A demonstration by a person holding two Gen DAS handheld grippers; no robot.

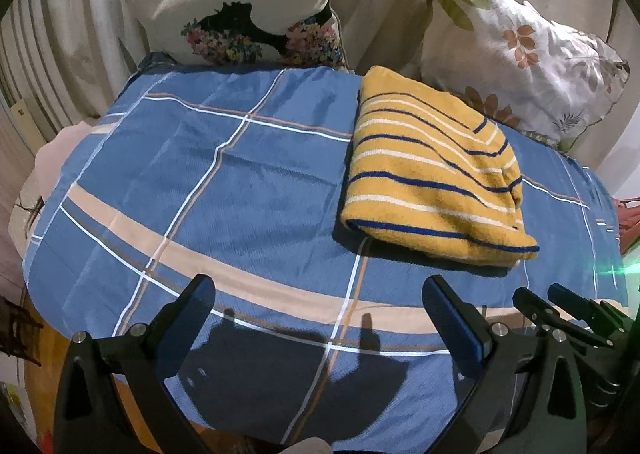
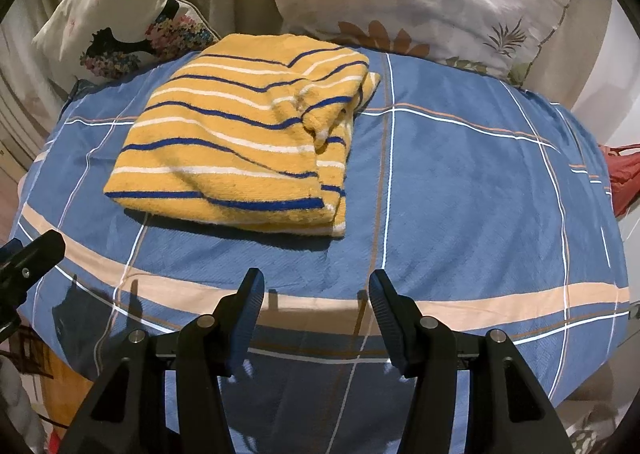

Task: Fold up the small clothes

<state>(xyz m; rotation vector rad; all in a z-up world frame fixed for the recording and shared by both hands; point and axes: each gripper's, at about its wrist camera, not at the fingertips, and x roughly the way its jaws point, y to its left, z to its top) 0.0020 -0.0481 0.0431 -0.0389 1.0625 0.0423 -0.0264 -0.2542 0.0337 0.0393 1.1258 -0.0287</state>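
Observation:
A yellow garment with blue and white stripes (image 1: 432, 170) lies folded into a thick rectangle on the blue checked sheet (image 1: 224, 182). In the right wrist view the same garment (image 2: 240, 138) sits left of centre, its layered edges on the right side. My left gripper (image 1: 316, 290) is open and empty, hovering over the near edge of the sheet, left of and nearer than the garment. My right gripper (image 2: 316, 286) is open and empty, nearer than the garment and slightly to its right. The right gripper also shows at the lower right of the left wrist view (image 1: 568, 314).
A floral cushion with dark figures (image 1: 240, 2) and a white leaf-print pillow (image 1: 520, 46) lean at the back against beige curtains. A red bag (image 2: 624, 178) sits off the sheet's right edge. The sheet's front edge drops to an orange surface (image 1: 68, 338).

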